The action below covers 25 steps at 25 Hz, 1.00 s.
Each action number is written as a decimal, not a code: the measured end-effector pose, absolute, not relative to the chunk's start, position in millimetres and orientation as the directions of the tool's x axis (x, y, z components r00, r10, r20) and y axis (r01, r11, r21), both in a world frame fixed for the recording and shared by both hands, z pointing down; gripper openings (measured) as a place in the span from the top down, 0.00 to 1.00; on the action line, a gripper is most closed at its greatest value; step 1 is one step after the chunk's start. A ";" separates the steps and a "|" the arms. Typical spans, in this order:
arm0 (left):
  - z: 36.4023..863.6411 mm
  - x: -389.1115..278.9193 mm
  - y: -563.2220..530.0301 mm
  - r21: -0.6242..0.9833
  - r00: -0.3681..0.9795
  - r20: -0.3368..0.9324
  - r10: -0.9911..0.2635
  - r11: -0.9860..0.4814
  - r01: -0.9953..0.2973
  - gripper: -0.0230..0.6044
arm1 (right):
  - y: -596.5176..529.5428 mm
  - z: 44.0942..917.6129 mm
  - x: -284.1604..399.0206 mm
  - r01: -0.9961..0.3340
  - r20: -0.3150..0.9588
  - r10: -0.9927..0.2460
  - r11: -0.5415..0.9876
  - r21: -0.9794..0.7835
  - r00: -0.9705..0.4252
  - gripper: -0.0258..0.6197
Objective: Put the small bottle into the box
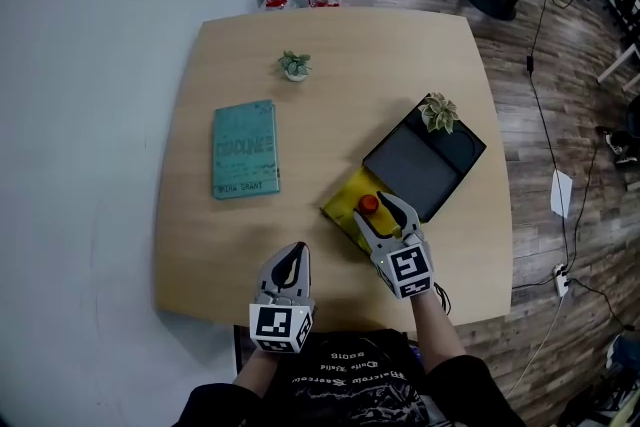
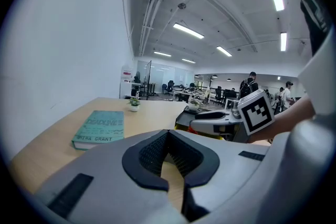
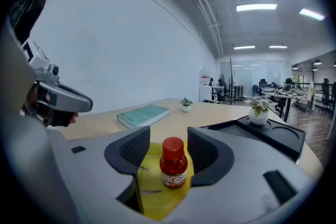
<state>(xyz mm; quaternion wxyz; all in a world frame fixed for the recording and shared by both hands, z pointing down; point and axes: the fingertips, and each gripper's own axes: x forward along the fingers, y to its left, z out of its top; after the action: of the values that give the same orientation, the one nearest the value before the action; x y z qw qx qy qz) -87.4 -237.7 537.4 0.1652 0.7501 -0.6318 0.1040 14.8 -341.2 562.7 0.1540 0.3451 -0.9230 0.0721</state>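
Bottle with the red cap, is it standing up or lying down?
Standing up: the small bottle has its cap on top, label level, base on the yellow box.

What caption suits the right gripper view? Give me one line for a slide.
Open right gripper flanks the small bottle, standing upright in the yellow box, pads clear of it.

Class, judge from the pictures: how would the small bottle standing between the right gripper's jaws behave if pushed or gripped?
The small bottle stands tall and narrow, so a sideways push would probably tip it. Its round body might then roll. It looks rigid and glossy, so it may slip in a light grip.
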 end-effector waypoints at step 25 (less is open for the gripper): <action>489.8 -82.0 -209.3 0.209 0.299 0.167 -0.940 -0.262 -0.942 0.96 | -235.3 471.5 66.9 -0.768 0.153 -0.758 0.641 -0.007 -0.634 0.60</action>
<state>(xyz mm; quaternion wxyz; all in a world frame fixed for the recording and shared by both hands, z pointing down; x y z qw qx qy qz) -82.0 -209.3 489.8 0.1349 0.7944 -0.5922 0.0046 66.9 -235.3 471.5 0.0681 0.4223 -0.9032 0.0358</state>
